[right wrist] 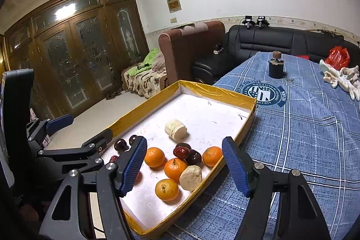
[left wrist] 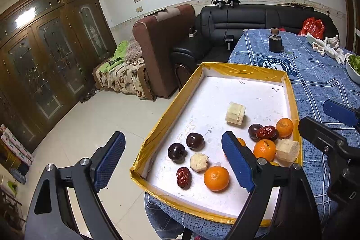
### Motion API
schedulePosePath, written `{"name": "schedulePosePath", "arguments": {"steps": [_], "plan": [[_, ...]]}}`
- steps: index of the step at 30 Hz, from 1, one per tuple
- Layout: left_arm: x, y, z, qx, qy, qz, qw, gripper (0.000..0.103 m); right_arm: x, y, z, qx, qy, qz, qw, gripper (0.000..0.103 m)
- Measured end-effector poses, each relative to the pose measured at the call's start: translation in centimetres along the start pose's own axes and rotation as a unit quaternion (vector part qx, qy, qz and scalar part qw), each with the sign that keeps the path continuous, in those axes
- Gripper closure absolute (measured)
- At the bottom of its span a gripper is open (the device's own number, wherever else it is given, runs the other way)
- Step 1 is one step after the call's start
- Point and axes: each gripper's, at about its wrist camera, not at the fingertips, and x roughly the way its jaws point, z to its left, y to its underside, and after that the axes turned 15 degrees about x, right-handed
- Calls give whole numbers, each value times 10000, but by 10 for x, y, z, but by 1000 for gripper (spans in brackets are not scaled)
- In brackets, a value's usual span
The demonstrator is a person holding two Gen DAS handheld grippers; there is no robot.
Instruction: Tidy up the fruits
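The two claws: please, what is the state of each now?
Left claw: open, holding nothing.
Right claw: open, holding nothing.

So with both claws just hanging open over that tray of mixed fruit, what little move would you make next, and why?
Probably ease the right claw down onto the orange in the crowded cluster. Both claws are open and empty, the left claw too. Oranges, dark plums, red dates and pale chunks lie jumbled in the tray, so sorting seems not yet begun.

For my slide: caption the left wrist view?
Open left claw hovering over a yellow-rimmed tray of mixed fruits.
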Motion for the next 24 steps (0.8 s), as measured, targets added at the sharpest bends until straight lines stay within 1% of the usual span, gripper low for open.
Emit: {"name": "schedulePosePath", "arguments": {"steps": [10, 24], "plan": [[3, 2, 0, -12, 105, 68, 9999, 15, 7, 7, 0, 24, 24, 160, 9999, 32], [6, 3, 2, -56, 180, 128, 9997, 15, 8, 7, 0, 111, 23, 154, 9998, 32]]}}
